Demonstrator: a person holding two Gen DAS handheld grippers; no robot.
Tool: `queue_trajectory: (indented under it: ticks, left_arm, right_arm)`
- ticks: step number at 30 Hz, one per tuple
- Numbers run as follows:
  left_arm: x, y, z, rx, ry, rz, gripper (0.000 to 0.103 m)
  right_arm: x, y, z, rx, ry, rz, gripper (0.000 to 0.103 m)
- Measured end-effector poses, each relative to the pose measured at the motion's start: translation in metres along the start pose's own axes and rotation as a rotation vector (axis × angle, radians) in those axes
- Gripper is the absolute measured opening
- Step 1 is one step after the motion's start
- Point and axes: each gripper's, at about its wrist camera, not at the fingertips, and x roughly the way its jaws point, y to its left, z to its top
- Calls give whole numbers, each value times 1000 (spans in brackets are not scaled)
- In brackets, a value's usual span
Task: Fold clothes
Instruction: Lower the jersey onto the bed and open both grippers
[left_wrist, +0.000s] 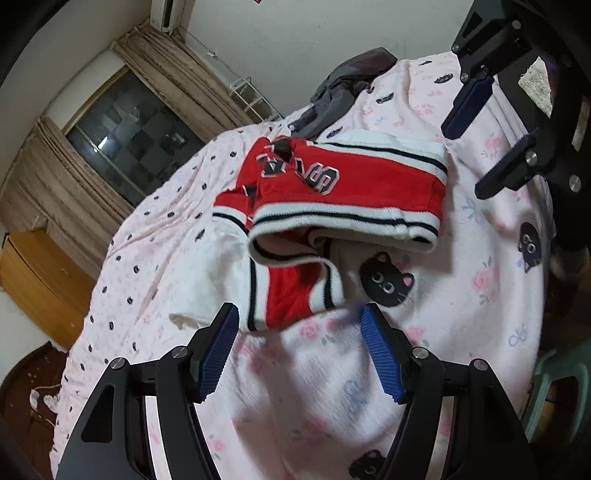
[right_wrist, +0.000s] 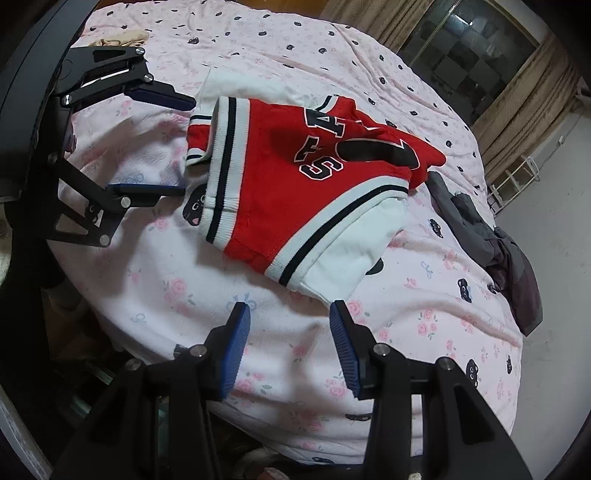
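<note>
A red knit jacket (left_wrist: 354, 184) (right_wrist: 280, 192) with white sleeves, black-and-white striped ribbing and black letters lies folded in a bundle on the pink bed cover (left_wrist: 332, 387) (right_wrist: 184, 277). One white sleeve (left_wrist: 218, 273) spreads out at its side. My left gripper (left_wrist: 298, 314) (right_wrist: 187, 146) is open just short of the jacket's striped hem, holding nothing. My right gripper (right_wrist: 289, 310) (left_wrist: 463, 160) is open too, hovering over the cover near the other white sleeve (right_wrist: 351, 254), apart from it.
A dark grey garment (left_wrist: 343, 92) (right_wrist: 491, 240) lies crumpled at the bed's far edge. Beyond it are a curtained window (left_wrist: 125, 122), a white wire rack (right_wrist: 517, 177) and a wooden cabinet (left_wrist: 37, 280). A green stool (left_wrist: 554, 387) stands beside the bed.
</note>
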Motion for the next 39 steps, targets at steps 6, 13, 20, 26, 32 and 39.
queue_trajectory:
  ticks: [6,13,20,26,32,39]
  left_arm:
    - [2,9,6,-3,-24,11,66]
    - [-3,19,8,11,-72,101,66]
    - [-4,24,8,15,-89,115,66]
    - [-11,34,16,7,-110,127,66]
    - [-2,26,11,54,-89,63,66]
    - [12,7,5,94,-55,-68,37]
  right_arm:
    - [1,-3,4,-11,-4,0,46]
    - [3,-4,5,-9,-10,10,46]
    - [5,-4,5,-13,-10,20,46]
    - [6,-6,6,-12,-7,26,46]
    - [6,-5,6,-12,-8,32,46]
    - [6,-3,6,-18,-15,38,46]
